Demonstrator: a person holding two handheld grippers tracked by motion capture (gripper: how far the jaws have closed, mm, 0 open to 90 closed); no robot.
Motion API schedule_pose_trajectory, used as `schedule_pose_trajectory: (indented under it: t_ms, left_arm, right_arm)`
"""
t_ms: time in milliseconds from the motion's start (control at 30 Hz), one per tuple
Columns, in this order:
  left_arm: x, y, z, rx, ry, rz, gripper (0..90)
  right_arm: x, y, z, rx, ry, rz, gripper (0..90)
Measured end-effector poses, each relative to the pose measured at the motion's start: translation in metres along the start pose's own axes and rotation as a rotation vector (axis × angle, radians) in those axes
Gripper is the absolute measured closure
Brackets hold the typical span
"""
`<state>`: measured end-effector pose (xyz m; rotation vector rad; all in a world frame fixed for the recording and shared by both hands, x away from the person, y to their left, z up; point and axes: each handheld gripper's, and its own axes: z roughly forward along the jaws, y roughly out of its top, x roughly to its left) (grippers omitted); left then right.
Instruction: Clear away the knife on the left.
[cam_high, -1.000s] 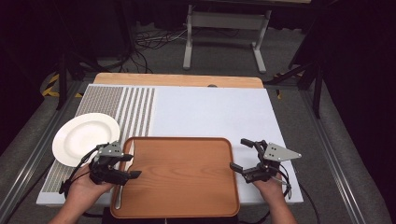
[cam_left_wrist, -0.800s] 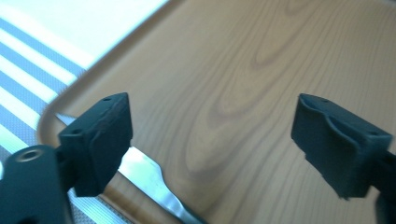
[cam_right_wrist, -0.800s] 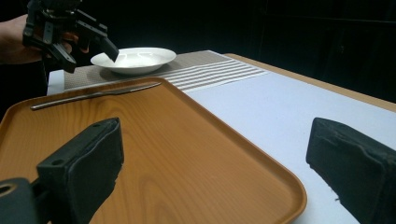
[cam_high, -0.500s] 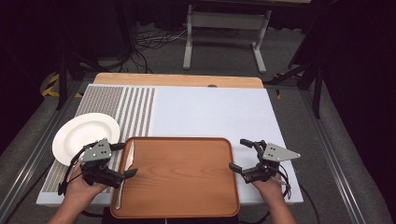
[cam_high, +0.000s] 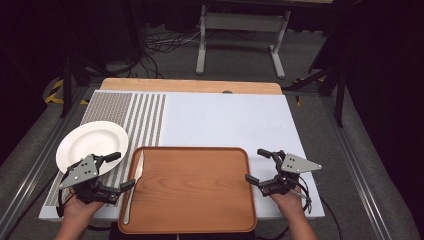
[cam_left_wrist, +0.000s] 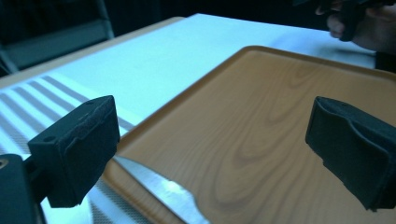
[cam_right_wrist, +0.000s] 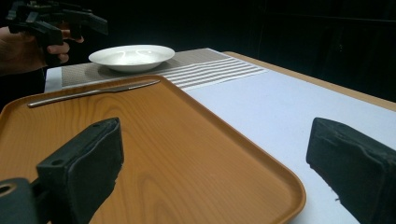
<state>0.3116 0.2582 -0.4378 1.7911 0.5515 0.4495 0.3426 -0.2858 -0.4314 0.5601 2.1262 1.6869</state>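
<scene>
While spread wide and holding nothing, left gripper (cam_high: 118, 171) just beside tray (cam_high: 200, 200) at its left edge, jaws just opened, knife (cam_high: 133, 184) lying along that edge inside the rim. Right gripper (cam_high: 256, 166) likewise agape, empty, by the right edge. White plate (cam_high: 92, 145) on striped mat (cam_high: 140, 115), near the left hand (cam_high: 80, 206).

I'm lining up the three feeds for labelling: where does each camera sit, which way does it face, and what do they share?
High view: above the person's side, looking forward and down on the table; both forearms and both tongs show.
Left gripper view: on the left tongs, looking across the wooden tray toward the other hand.
Right gripper view: on the right tongs, facing the white plate.
Shared: tray and knife.
</scene>
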Motion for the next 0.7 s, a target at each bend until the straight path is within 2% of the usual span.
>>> schedule_pose_trajectory:
  t_ms: [167, 233, 467, 500, 700]
  left_arm:
    - [0.007, -0.015, -0.008, -0.067, 0.0, -0.054, 3.6]
    - [0.009, -0.021, -0.011, -0.074, 0.007, -0.066, 3.0]
    - [0.011, -0.033, -0.013, -0.043, 0.014, -0.049, 2.6]
    - [0.011, -0.034, -0.013, -0.043, 0.008, -0.066, 2.6]
    - [0.012, -0.035, -0.011, -0.057, 0.003, -0.086, 2.1]
  right_arm:
    - [0.0, -0.001, 0.0, 0.006, -0.008, -0.002, 4.5]
    - [-0.001, -0.001, 0.0, 0.007, -0.012, 0.001, 4.4]
    - [-0.002, -0.003, 0.0, 0.017, -0.021, 0.004, 4.3]
    - [-0.002, -0.003, 0.0, 0.017, -0.022, 0.004, 4.3]
    - [-0.001, -0.003, 0.0, 0.016, -0.02, 0.002, 4.3]
